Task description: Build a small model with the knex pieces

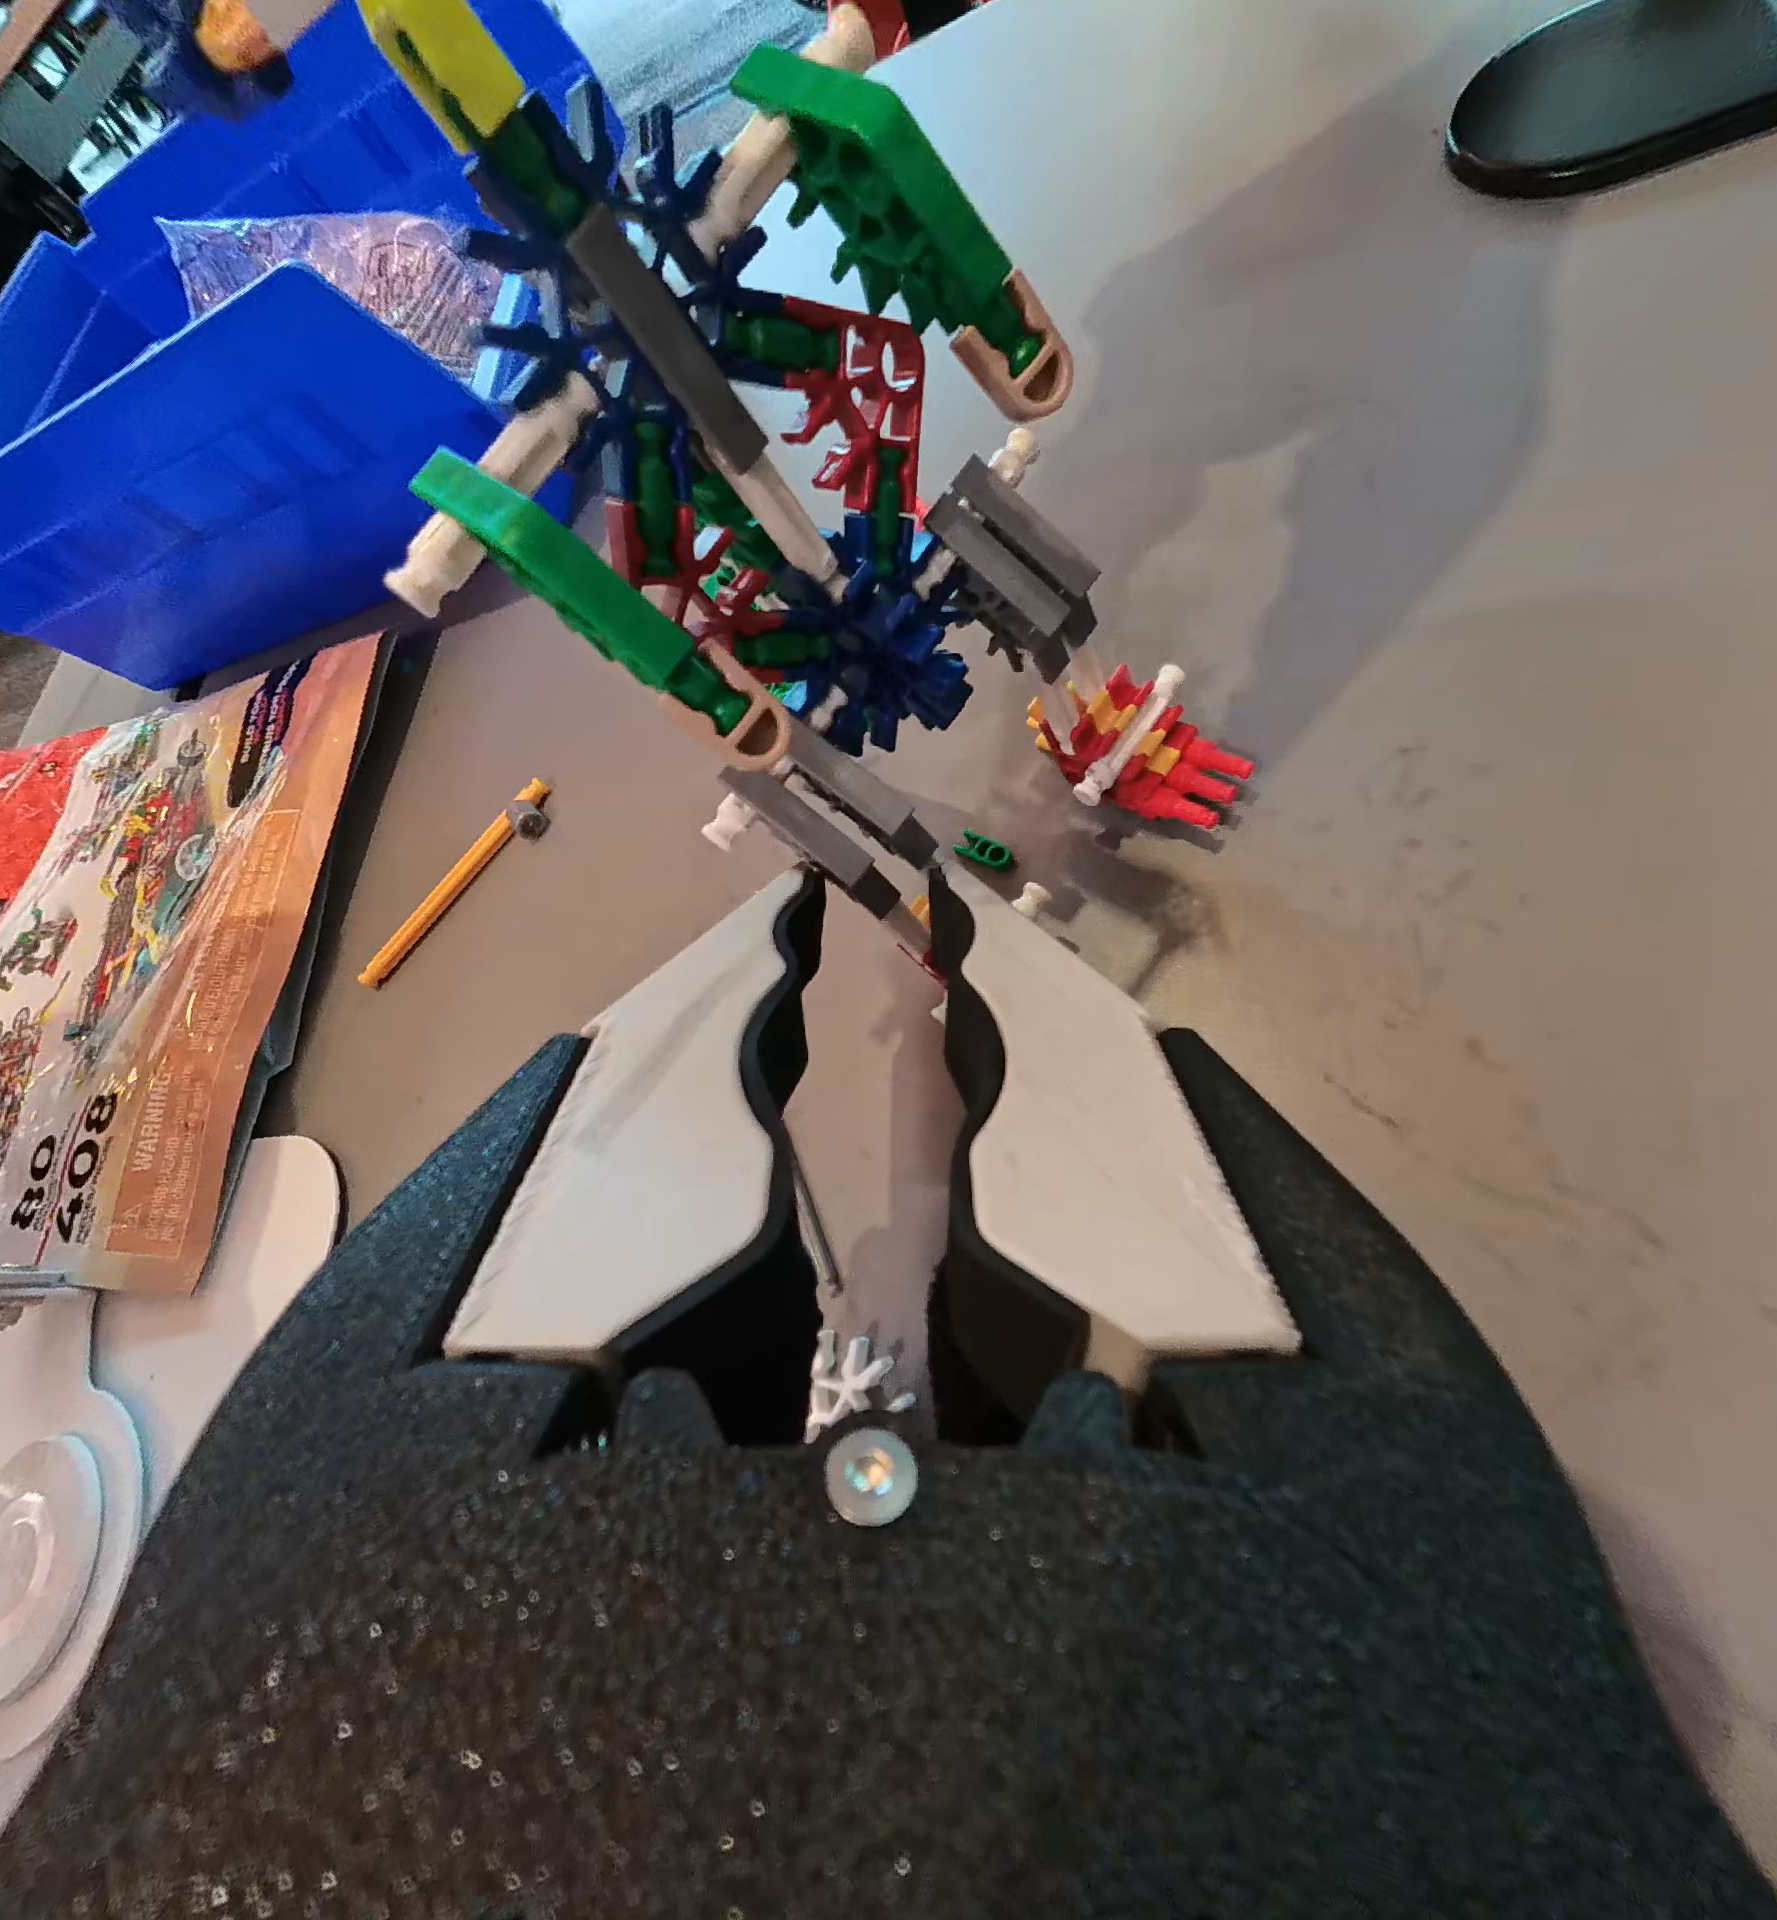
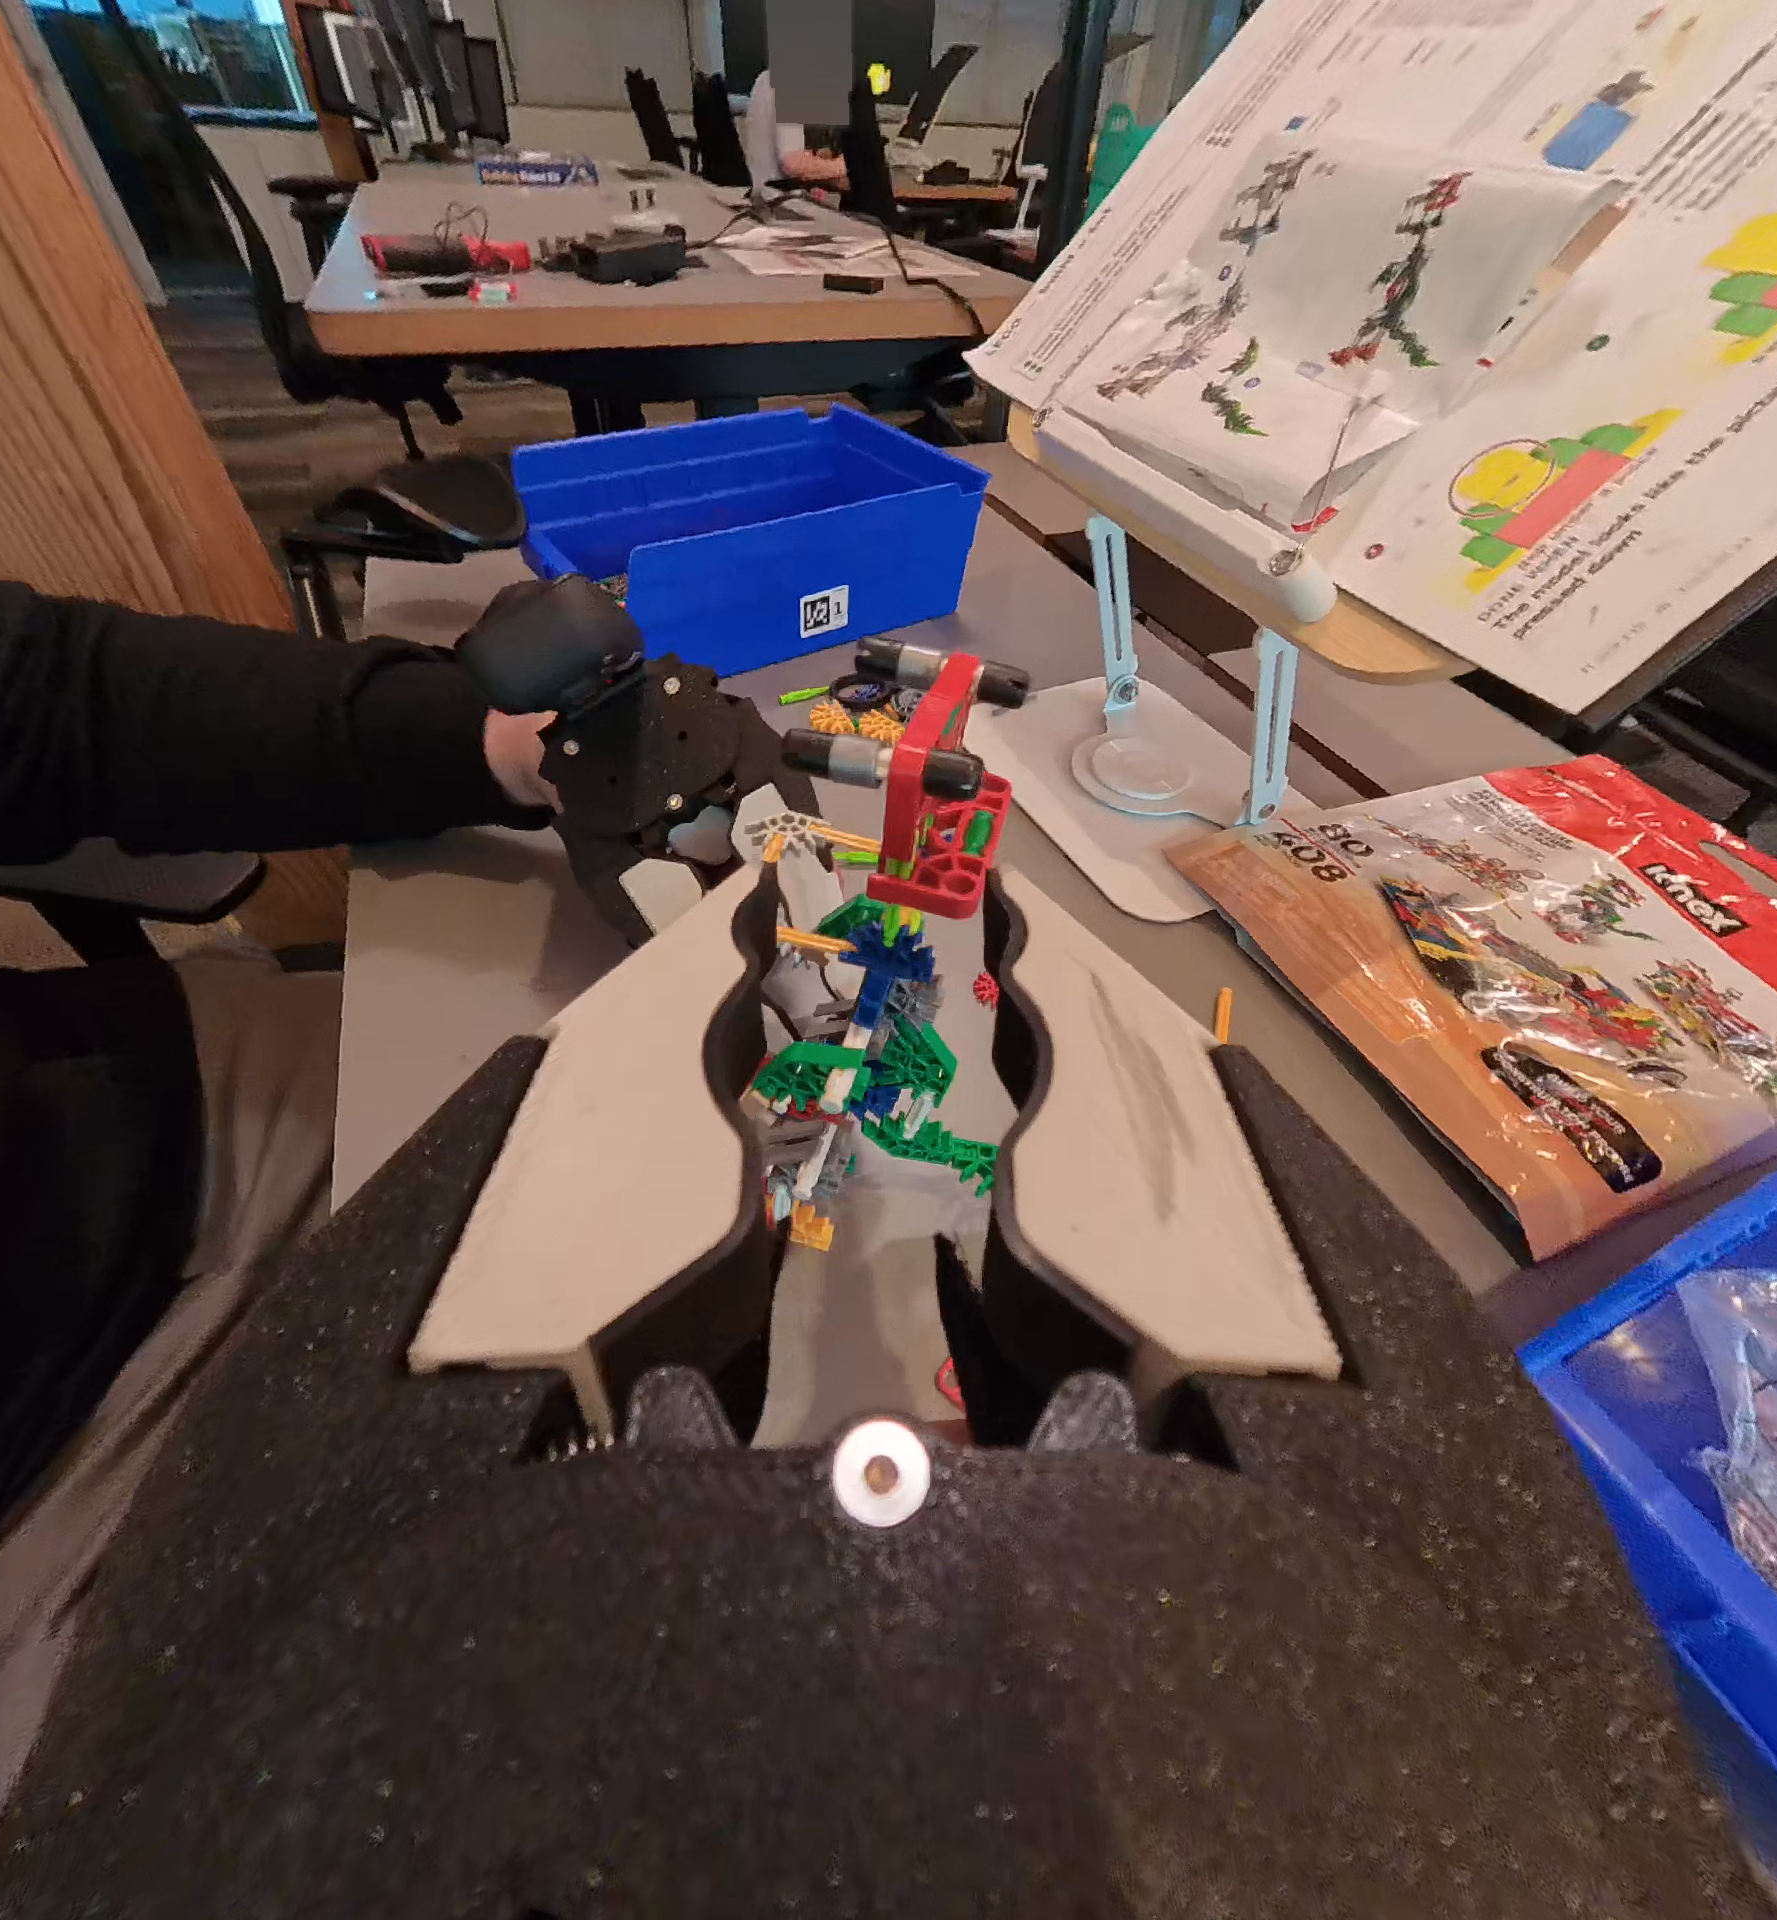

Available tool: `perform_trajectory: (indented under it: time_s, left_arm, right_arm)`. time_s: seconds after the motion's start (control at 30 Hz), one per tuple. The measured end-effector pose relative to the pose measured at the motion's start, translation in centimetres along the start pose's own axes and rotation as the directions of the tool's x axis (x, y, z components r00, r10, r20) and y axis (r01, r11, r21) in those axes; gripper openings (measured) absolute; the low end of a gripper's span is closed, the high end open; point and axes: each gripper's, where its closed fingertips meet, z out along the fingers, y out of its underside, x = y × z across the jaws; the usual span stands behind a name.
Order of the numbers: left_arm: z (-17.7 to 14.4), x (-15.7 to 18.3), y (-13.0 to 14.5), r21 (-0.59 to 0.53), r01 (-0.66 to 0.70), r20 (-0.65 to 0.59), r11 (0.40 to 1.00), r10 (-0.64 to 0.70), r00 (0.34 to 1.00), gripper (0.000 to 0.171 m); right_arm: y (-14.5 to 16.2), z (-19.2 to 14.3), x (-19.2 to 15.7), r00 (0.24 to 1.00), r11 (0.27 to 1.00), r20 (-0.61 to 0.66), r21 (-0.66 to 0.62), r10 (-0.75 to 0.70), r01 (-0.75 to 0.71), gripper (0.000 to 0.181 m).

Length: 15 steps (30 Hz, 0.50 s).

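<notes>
The left gripper (image 1: 868, 894) is pinched narrow on the lower end of a toy model (image 1: 759, 499) built from rods and connectors, gripping grey blocks at the model's foot; the model rises toward 12 o'clock, tilted toward 11. The right gripper (image 2: 873, 883) stands half open around the same model's (image 2: 863, 1029) red top piece, and whether its fingers touch it I cannot tell. On the grey table (image 1: 1486, 727), a red and yellow cluster (image 1: 1144, 748) lies at 2 o'clock of the left fingertips, a yellow rod (image 1: 453, 883) at 9 o'clock, a blue bin (image 1: 188, 509) at 10 o'clock beyond a printed bag (image 1: 136, 935).
</notes>
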Motion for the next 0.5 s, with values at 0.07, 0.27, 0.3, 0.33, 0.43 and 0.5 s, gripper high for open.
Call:
perform_trajectory:
  time_s: [0.07, 0.27, 0.3, 0.33, 0.43, 0.5]
  left_arm:
    - [0.1, 0.0, 0.0, -0.001, 0.004, -0.001, 1.000, -0.004, 1.000, 0.019]
    - [0.0, -0.1, 0.1, -0.005, -0.001, 0.008, 1.000, 0.001, 1.000, 0.018]
    - [0.0, -0.1, 0.1, -0.003, 0.000, 0.007, 1.000, 0.000, 1.000, 0.017]
    - [0.0, -0.1, 0.1, -0.001, 0.001, 0.005, 1.000, -0.001, 1.000, 0.017]
    - [0.1, -0.2, 0.2, -0.005, -0.004, 0.005, 1.000, 0.004, 1.000, 0.016]
    - [0.1, -0.2, 0.6, -0.021, -0.023, 0.014, 1.000, 0.023, 1.000, 0.010]
  right_arm:
    - [0.7, -0.3, 0.3, 1.000, 0.999, -0.015, -0.042, -0.006, 0.006, 0.038]
    - [6.2, -1.2, 4.5, 0.985, 0.972, -0.169, -0.221, 0.040, -0.078, 0.034]
    - [7.5, -0.8, 4.9, 0.983, 0.961, -0.178, -0.262, 0.044, -0.090, 0.034]
    - [8.8, -0.4, 5.3, 0.983, 0.948, -0.182, -0.307, 0.032, -0.088, 0.035]
    - [12.1, 1.5, 5.8, 0.990, 0.909, -0.142, -0.415, -0.026, -0.035, 0.037]
    - [13.6, 3.0, 5.5, 0.995, 0.891, -0.080, -0.453, -0.063, 0.020, 0.037]
